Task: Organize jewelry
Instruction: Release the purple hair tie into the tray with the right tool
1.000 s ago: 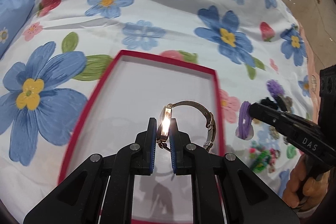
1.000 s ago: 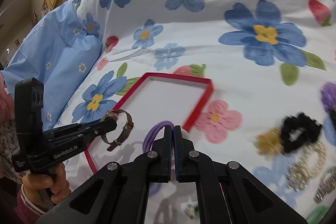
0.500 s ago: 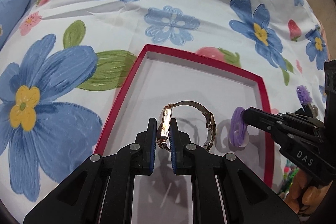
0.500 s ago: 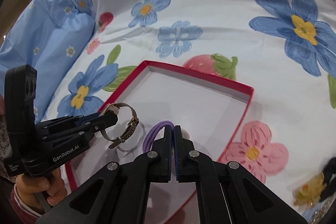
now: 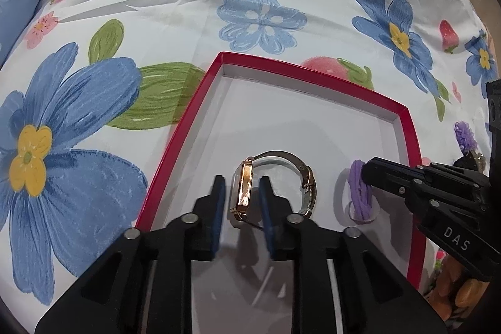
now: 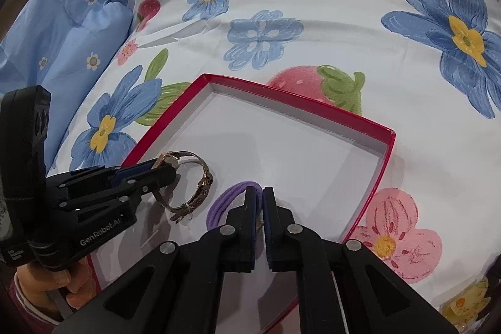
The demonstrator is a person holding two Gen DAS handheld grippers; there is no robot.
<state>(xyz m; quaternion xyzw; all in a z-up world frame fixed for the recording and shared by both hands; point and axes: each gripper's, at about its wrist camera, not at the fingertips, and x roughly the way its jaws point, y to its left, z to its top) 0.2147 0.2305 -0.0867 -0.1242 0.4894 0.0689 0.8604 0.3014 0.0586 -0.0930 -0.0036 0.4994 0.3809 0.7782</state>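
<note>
A red-rimmed white box (image 5: pixel 313 74) (image 6: pixel 383 158) lies on a floral bedsheet. My left gripper (image 5: pixel 241 187) is open, its pads apart on either side of a rose-gold wristwatch (image 5: pixel 245 188) that rests on the box floor; the watch also shows in the right wrist view (image 6: pixel 197 180). My right gripper (image 6: pixel 259 193) is nearly closed on a purple hair tie (image 6: pixel 225 199) low over the box floor, to the right of the watch (image 5: pixel 360 190).
More hair accessories lie on the sheet right of the box: a purple scrunchie (image 5: pixel 465 135) and a yellow clip (image 6: pixel 463 302). A blue pillow (image 6: pixel 62 30) is at the far left. The sheet (image 5: pixel 260 17) extends beyond the box.
Both grippers moved lower into the box. My left gripper opened and released the watch onto the box floor. My right gripper's fingers parted slightly around the purple hair tie.
</note>
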